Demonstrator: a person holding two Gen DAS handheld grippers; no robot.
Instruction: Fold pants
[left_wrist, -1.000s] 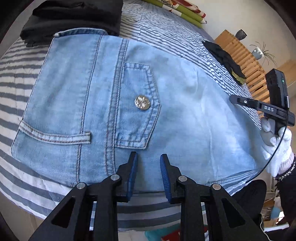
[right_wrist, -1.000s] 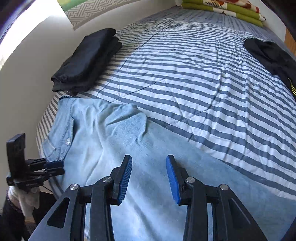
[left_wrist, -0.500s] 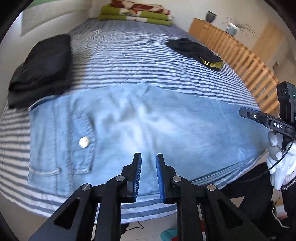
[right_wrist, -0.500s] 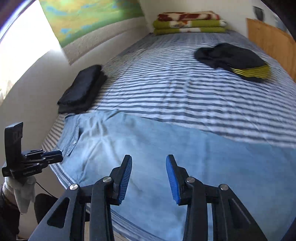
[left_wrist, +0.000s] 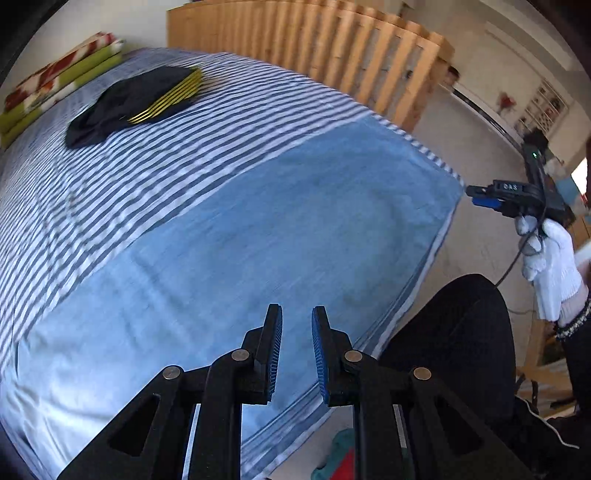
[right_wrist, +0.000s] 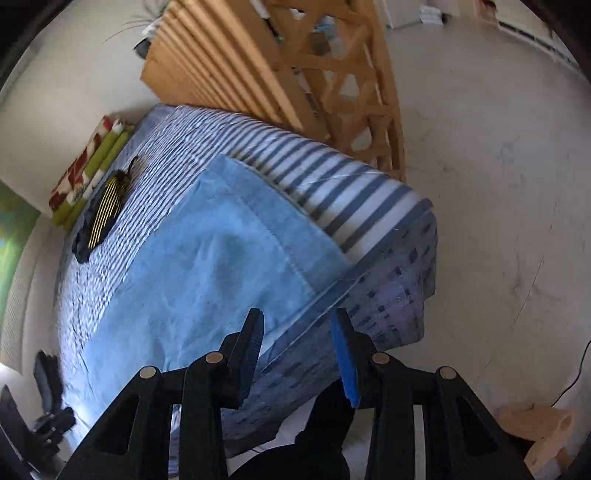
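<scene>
Light blue jeans (left_wrist: 258, 240) lie flat along the near edge of a blue-and-white striped bed (left_wrist: 147, 155). My left gripper (left_wrist: 295, 314) hangs over the leg part near the bed's edge, jaws a narrow gap apart with nothing between them. At the right, past the leg end, a white-gloved hand (left_wrist: 550, 254) holds my right gripper (left_wrist: 476, 197). In the right wrist view the jeans' (right_wrist: 207, 266) hem lies at the bed's corner. My right gripper (right_wrist: 297, 321) is open and empty above the bed's edge beside the hem.
A black garment with yellow stripes (left_wrist: 140, 99) lies farther up the bed, and folded green and red blankets (left_wrist: 55, 81) lie at its far end. A wooden slatted frame (right_wrist: 229, 62) stands beyond the bed. A person's dark-clad knee (left_wrist: 461, 332) is beside the edge. Bare floor (right_wrist: 498, 184) lies to the right.
Both views have swept from the jeans' waist and back pocket along the legs to the hem end. The left jaws have narrowed a little. The folded black pile has left view.
</scene>
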